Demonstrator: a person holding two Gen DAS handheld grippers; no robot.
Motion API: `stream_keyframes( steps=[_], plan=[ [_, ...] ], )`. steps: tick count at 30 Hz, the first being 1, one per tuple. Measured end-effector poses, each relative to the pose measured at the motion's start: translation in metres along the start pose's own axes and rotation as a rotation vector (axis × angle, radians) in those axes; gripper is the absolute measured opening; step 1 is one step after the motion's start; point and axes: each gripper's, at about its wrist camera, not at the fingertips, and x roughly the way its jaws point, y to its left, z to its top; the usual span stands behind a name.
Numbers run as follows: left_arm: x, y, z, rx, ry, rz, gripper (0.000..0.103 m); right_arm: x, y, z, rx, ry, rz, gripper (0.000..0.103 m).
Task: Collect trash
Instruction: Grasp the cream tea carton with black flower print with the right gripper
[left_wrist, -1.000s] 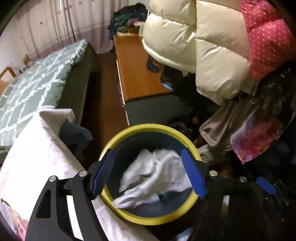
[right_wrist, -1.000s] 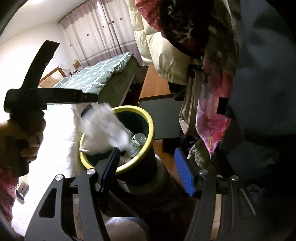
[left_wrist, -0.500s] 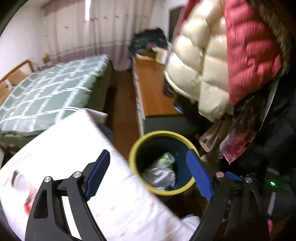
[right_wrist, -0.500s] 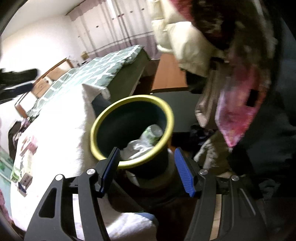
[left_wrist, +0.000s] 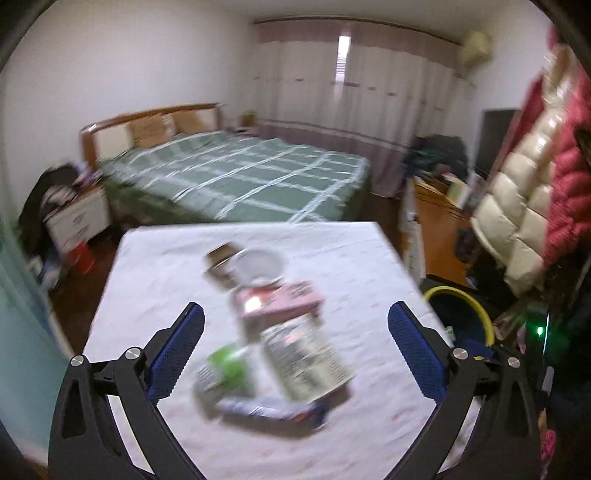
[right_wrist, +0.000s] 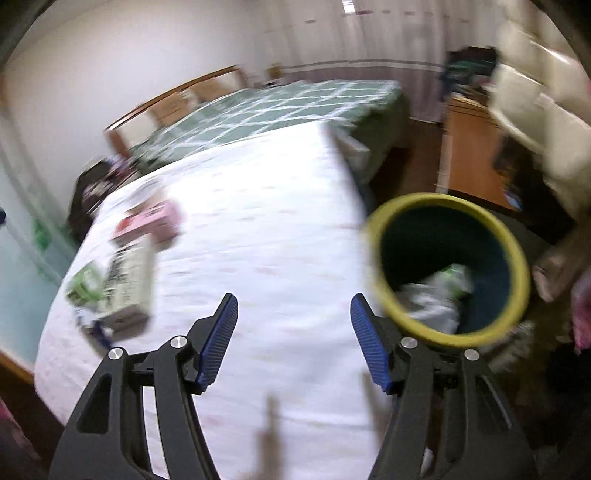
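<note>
A white-clothed table carries a blurred cluster of items: a pink box, a printed carton, a green packet, a flat blue-white wrapper and a white bowl. My left gripper is open and empty above them. The yellow-rimmed dark bin stands off the table's right edge with white crumpled trash and a bottle inside. My right gripper is open and empty over the table, left of the bin. The bin also shows in the left wrist view.
A green checked bed lies behind the table. A wooden desk and hanging puffy coats stand at the right, above the bin. A white nightstand stands at the far left.
Both grippers have swung left, from over the bin to over the table. The white trash that the left gripper dropped now lies in the bin. Both views are motion-blurred.
</note>
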Motion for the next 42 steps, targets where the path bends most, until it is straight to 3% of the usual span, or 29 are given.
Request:
stream_keyframes(
  steps=[6, 11, 15, 19, 30, 35, 42],
  plan=[
    [-0.023, 0.071, -0.032, -0.113, -0.007, 0.110, 0.098, 0.029, 0.080, 0.017, -0.130, 0.039, 0.120, 0.067],
    [-0.024, 0.096, -0.047, -0.152, 0.006, 0.127, 0.098, 0.055, 0.126, 0.017, -0.193, 0.084, 0.128, 0.069],
    [-0.019, 0.104, -0.053, -0.158, 0.011, 0.115, 0.098, 0.078, 0.147, 0.018, -0.233, 0.120, 0.098, 0.078],
    [-0.014, 0.102, -0.055, -0.159, 0.011, 0.104, 0.098, 0.094, 0.160, 0.018, -0.276, 0.146, 0.073, 0.085],
    [0.001, 0.096, -0.059, -0.151, 0.040, 0.075, 0.098, 0.132, 0.173, 0.010, -0.305, 0.233, 0.013, 0.085],
    [0.004, 0.094, -0.061, -0.147, 0.044, 0.071, 0.098, 0.134, 0.172, 0.010, -0.310, 0.224, 0.009, 0.070],
    [0.008, 0.087, -0.062, -0.133, 0.053, 0.071, 0.098, 0.124, 0.151, 0.014, -0.250, 0.217, 0.027, 0.069]
  ],
)
